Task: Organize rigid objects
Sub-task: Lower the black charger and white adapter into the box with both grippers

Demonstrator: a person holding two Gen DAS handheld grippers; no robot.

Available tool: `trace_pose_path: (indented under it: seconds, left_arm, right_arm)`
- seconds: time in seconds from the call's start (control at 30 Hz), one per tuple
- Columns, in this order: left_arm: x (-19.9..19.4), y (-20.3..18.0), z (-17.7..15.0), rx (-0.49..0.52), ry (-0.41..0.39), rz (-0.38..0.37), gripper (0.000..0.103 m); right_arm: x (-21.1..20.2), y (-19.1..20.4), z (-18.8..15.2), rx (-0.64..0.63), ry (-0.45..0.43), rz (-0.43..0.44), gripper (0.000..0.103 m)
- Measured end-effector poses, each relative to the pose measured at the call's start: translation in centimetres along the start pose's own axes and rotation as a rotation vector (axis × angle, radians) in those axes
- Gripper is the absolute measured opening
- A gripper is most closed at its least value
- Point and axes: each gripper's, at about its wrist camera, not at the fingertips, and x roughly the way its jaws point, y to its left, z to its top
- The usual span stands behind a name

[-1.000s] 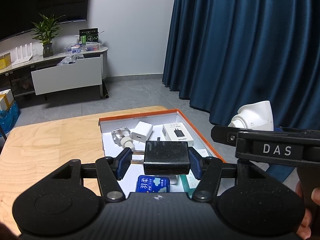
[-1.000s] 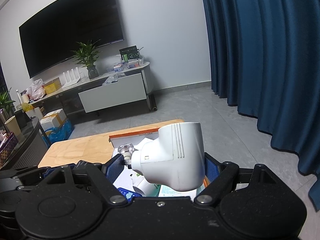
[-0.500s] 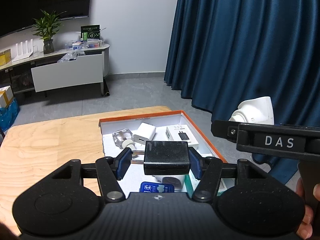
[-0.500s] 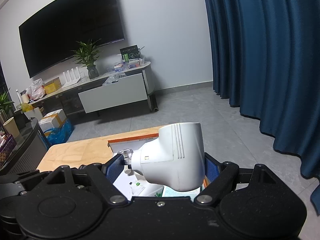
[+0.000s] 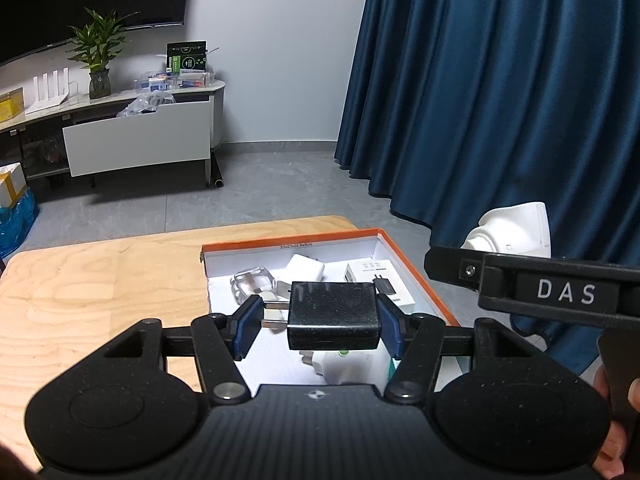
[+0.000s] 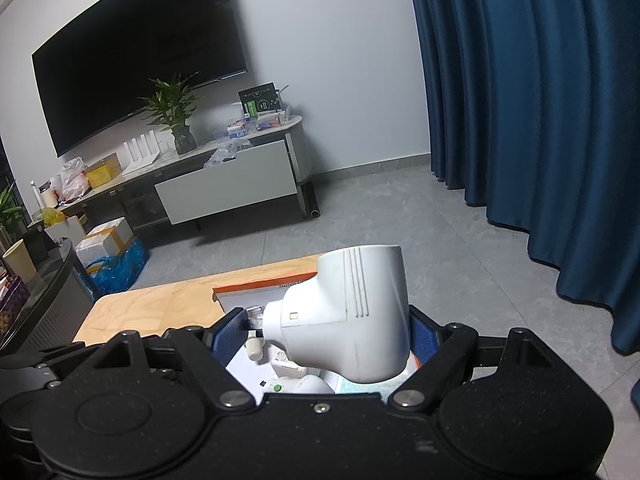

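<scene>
Dim living room, grey tiled floor (image 6: 380, 216).
Dark blue curtain (image 6: 520, 100), wall television (image 6: 136, 56), white cabinet (image 6: 226, 190), potted plant (image 6: 174, 110).

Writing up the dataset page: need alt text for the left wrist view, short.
The left gripper holds a black plug adapter by its ends, prongs to the left, above an open orange-edged box of small white chargers on a wooden table. At right, the right gripper carries a white adapter before blue curtains.
</scene>
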Motion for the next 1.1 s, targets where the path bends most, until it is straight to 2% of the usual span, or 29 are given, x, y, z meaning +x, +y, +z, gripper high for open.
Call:
trace_pose_path:
  seconds: [1.03,1.1]
  left_arm:
    - [5.2,1.4,1.8,-0.019,0.052,-0.003,0.061]
    - [5.5,1.4,1.7,-0.02,0.058,-0.003,0.061]
  right_arm:
    - [4.9,-1.5,2.2,0.042,0.088,0.005,0.099]
    - [5.1,-1.8,2.3,0.05,0.071,0.006,0.099]
